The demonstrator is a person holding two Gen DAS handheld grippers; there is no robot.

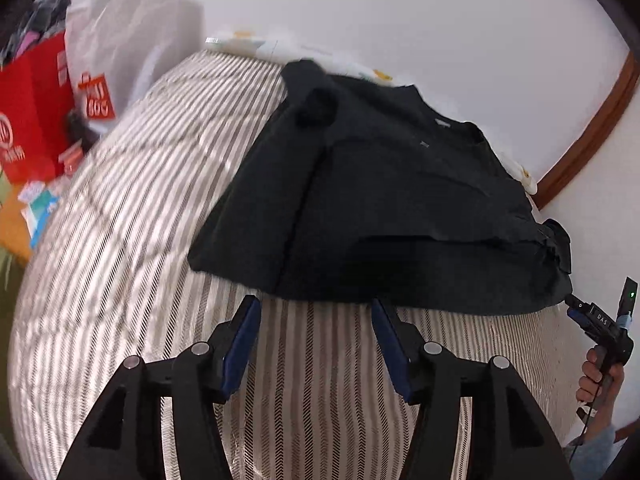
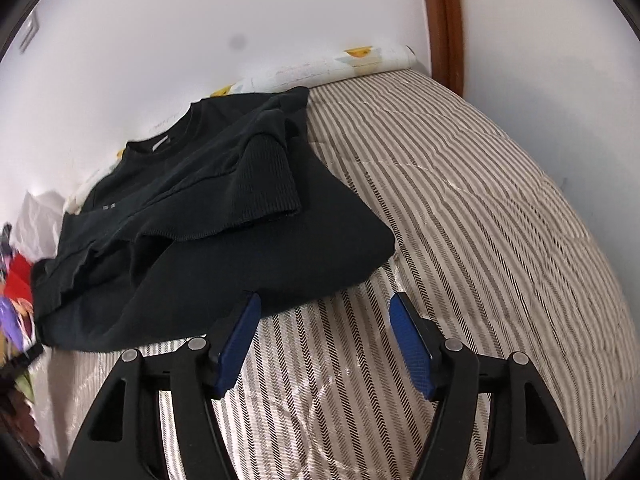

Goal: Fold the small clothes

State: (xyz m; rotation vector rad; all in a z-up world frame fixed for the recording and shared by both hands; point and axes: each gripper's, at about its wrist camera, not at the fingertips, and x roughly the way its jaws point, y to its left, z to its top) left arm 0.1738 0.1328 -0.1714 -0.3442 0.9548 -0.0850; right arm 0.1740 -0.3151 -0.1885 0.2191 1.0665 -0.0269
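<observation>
**Black sweater lies folded on the bed, both grippers empty**

My left hand-held gripper [image 1: 316, 316] hangs over the striped bed cover [image 1: 120, 248], its blue pads [image 1: 240, 344] spread well apart with nothing between them. Only the striped cloth shows in the gap. The near hem of the black sweater [image 1: 380, 200] lies just beyond the fingertips, not touching them.

My right hand-held gripper [image 2: 324, 312] is likewise parted, its blue pads [image 2: 412, 344] wide and holding nothing. The left fingertip sits at the sweater's [image 2: 224, 216] near edge; I cannot tell whether it touches the cloth. In the left wrist view, this gripper [image 1: 592, 320] appears at the far right, beside the sweater's corner, with my hand [image 1: 596, 376] around its handle.

The sweater rests flat on the bed near the white wall [image 2: 160, 20], its collar toward the wall. Its sides are folded in, and a ribbed sleeve cuff [image 2: 272, 184] lies across the top of the body.

A patterned pillow [image 2: 360, 60] runs along the wall behind the sweater. At the far left of the bed stand a red shopping bag [image 1: 36, 104] and a white bag [image 1: 132, 32]. A brown wooden frame [image 2: 444, 20] rises against the wall.
</observation>
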